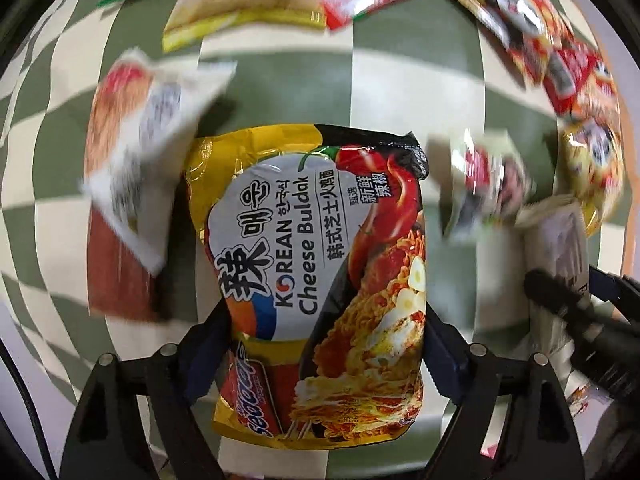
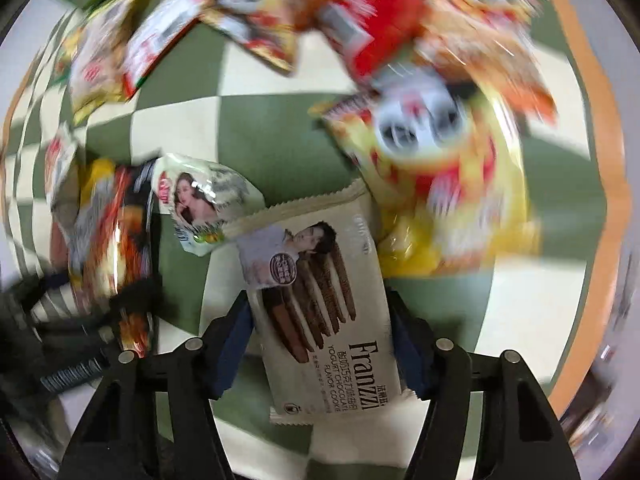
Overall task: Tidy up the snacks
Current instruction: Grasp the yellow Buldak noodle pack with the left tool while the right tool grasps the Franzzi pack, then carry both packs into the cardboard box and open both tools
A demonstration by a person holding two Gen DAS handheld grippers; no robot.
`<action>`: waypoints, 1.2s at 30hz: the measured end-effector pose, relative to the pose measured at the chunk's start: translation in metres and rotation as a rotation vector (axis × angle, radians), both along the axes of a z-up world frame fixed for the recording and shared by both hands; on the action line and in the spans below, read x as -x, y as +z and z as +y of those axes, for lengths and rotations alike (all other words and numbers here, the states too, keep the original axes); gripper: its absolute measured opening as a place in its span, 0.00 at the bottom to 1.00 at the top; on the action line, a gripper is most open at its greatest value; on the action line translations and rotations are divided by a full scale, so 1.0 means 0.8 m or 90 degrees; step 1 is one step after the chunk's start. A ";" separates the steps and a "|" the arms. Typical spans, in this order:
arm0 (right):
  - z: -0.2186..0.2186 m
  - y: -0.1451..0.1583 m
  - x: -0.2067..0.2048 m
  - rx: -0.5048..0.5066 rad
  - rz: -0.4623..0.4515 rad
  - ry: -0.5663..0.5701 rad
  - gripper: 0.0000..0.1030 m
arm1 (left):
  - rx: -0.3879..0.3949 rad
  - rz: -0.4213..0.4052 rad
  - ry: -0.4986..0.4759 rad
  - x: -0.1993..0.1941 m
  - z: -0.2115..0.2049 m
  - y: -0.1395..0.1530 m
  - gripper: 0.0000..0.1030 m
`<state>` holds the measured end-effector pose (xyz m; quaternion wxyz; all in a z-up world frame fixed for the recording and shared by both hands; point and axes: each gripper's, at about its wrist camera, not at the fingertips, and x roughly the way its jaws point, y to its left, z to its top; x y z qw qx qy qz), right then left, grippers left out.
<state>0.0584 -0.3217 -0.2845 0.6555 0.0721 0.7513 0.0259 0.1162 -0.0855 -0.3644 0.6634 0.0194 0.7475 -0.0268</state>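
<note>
My left gripper [image 1: 326, 344] is shut on a yellow Korean Cheese Buldak noodle packet [image 1: 316, 272] and holds it above the checkered cloth [image 1: 276, 92]. My right gripper [image 2: 318, 344] is shut on a white Franzzi cookie packet [image 2: 320, 316], also held above the cloth [image 2: 264, 136]. The right gripper with its cookie packet shows at the right edge of the left wrist view [image 1: 560, 256]. The left gripper with the noodle packet shows blurred at the left of the right wrist view [image 2: 108, 240].
Several snack packets lie on the green-and-cream cloth: a white-and-red packet [image 1: 136, 168], a yellow packet [image 1: 240, 4], red packets [image 1: 536, 20], a small white packet [image 2: 200, 200], a yellow bag [image 2: 440, 168]. The table's orange edge [image 2: 600, 184] runs on the right.
</note>
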 end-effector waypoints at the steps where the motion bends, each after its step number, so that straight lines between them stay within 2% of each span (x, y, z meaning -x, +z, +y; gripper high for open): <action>1: -0.012 -0.003 0.009 -0.035 0.022 -0.059 0.64 | 0.000 0.004 -0.002 0.005 -0.002 -0.004 0.83; 3: -0.031 -0.008 0.021 -0.109 0.055 -0.151 0.65 | -0.003 0.011 -0.009 0.003 -0.007 -0.014 0.83; 4: -0.035 -0.010 0.023 -0.127 0.065 -0.164 0.65 | -0.001 0.020 -0.008 -0.002 -0.008 -0.022 0.83; 9: -0.011 -0.008 0.013 -0.092 0.045 -0.107 0.71 | 0.027 0.044 0.046 -0.030 0.015 -0.046 0.85; 13: 0.019 -0.002 0.008 -0.049 0.041 -0.072 0.71 | 0.020 0.016 0.060 -0.031 0.012 -0.043 0.82; 15: 0.025 -0.001 0.014 -0.023 0.027 -0.064 0.60 | 0.011 -0.003 0.059 -0.024 0.007 -0.028 0.81; 19: 0.063 0.007 0.036 -0.006 -0.003 -0.052 0.60 | 0.004 -0.016 0.059 -0.007 -0.008 -0.015 0.81; 25: 0.064 0.030 0.068 -0.042 -0.020 -0.066 0.60 | 0.002 -0.043 0.055 0.013 -0.008 0.025 0.81; 31: 0.065 0.085 0.067 -0.080 -0.072 -0.073 0.60 | 0.007 -0.104 0.034 -0.023 -0.015 0.077 0.81; 36: 0.058 0.121 0.052 -0.089 -0.116 -0.075 0.60 | 0.007 -0.156 0.027 -0.043 -0.028 0.104 0.81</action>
